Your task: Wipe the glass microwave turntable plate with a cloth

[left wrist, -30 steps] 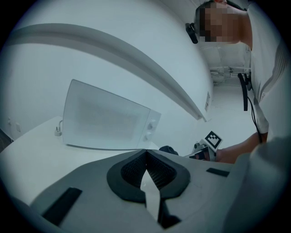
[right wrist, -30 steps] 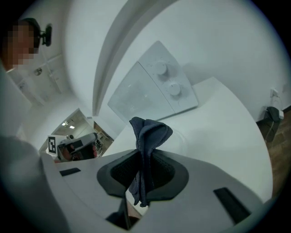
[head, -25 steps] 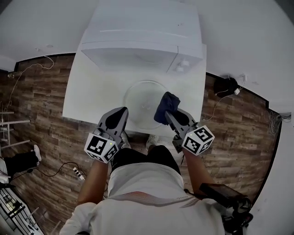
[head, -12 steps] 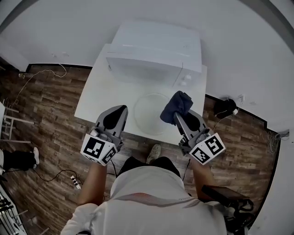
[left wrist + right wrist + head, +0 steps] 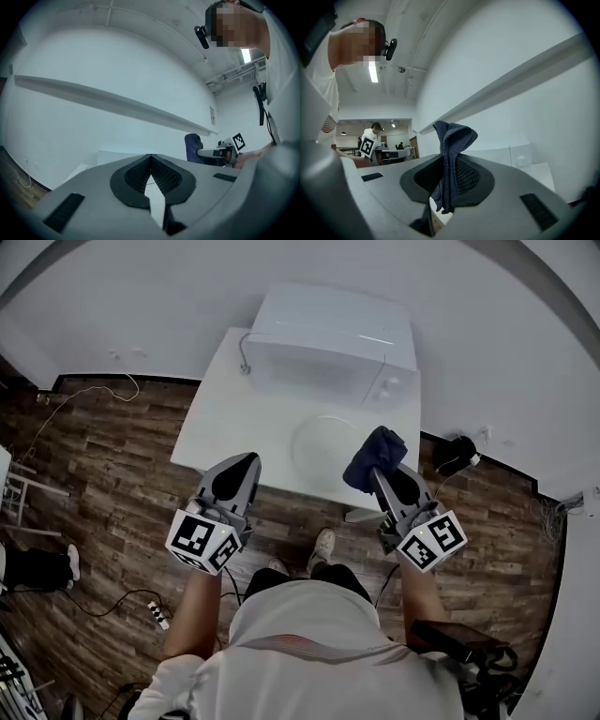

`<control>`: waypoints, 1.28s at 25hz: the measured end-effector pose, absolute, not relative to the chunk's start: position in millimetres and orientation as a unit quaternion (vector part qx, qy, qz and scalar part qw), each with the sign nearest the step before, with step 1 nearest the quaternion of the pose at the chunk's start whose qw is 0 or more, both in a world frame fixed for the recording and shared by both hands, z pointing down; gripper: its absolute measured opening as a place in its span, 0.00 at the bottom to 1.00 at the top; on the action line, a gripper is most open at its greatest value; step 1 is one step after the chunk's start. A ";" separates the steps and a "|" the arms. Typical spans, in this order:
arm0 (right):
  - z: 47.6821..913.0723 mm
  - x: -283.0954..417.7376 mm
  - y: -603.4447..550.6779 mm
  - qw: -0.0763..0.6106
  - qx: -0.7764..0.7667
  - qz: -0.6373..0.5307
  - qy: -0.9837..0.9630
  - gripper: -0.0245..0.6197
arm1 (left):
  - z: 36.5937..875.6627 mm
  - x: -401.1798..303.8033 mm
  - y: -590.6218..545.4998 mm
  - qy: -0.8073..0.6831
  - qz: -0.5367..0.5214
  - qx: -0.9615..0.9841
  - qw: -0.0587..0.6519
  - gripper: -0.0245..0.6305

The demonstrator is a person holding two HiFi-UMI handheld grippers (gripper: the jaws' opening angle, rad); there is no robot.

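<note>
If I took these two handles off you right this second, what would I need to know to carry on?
Left gripper: fingers shut, holding nothing.
Right gripper: fingers shut on the dark blue cloth, which sticks up from them.
Glass plate: flat on the white table, in front of the microwave; neither gripper touches it.
Done: cloth in grasp, plate out on the table.
Left: bring the cloth to the plate and wipe. Whether any wiping has happened can't be seen.

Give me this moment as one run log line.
left gripper: shut, empty | right gripper: shut on cloth | plate: on table, cloth not touching it
</note>
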State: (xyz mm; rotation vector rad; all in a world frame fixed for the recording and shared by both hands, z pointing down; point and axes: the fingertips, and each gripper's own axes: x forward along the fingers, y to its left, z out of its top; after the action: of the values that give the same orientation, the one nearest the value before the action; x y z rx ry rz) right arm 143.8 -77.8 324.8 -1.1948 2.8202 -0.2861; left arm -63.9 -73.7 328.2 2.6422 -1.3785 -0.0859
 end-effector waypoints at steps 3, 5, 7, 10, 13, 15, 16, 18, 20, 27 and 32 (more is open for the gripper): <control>321.2 147.4 -58.4 0.027 -0.403 -0.092 0.910 0.13 | 323.8 -64.1 -56.0 -0.453 -0.034 0.888 0.077 0.05; 317.4 148.9 -48.6 0.021 -0.406 -0.086 0.910 0.13 | 320.6 -57.5 -47.1 -0.445 -0.037 0.892 0.072 0.05; 314.7 151.0 -40.9 0.017 -0.407 -0.081 0.910 0.13 | 318.4 -49.0 -39.5 -0.438 -0.040 0.895 0.070 0.05; 311.2 160.1 -35.1 0.018 -0.408 -0.079 0.909 0.13 | 315.3 -33.2 -33.1 -0.432 -0.042 0.898 0.068 0.05; 307.0 173.8 -35.0 0.020 -0.406 -0.080 0.910 0.13 | 308.0 -15.6 -31.1 -0.431 -0.043 0.899 0.060 0.05; 304.8 181.8 -33.9 0.019 -0.401 -0.078 0.913 0.13 | 304.9 -6.2 -29.7 -0.434 -0.043 0.898 0.058 0.05; 303.4 185.8 -33.2 0.018 -0.398 -0.075 0.914 0.13 | 304.1 -1.2 -29.1 -0.435 -0.042 0.898 0.057 0.05; 301.0 194.1 -32.2 0.018 -0.394 -0.071 0.916 0.13 | 302.1 9.1 -26.7 -0.436 -0.037 0.898 0.052 0.05; 300.5 199.9 -31.9 0.018 -0.392 -0.070 0.917 0.13 | 299.4 16.8 -23.5 -0.435 -0.036 0.898 0.047 0.05; 302.1 201.0 -31.5 0.014 -0.383 -0.071 0.921 0.13 | 299.4 20.4 -19.0 -0.444 -0.029 0.894 0.046 0.05; 308.4 204.3 -33.3 0.000 -0.389 -0.085 0.917 0.13 | 300.3 25.6 -17.9 -0.445 -0.014 0.895 0.037 0.05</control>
State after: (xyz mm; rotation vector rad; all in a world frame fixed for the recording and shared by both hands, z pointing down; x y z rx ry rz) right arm 204.3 -33.3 308.4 -1.2213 2.8818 -0.2685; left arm 25.6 -17.9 300.3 2.7464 -1.3659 -0.0441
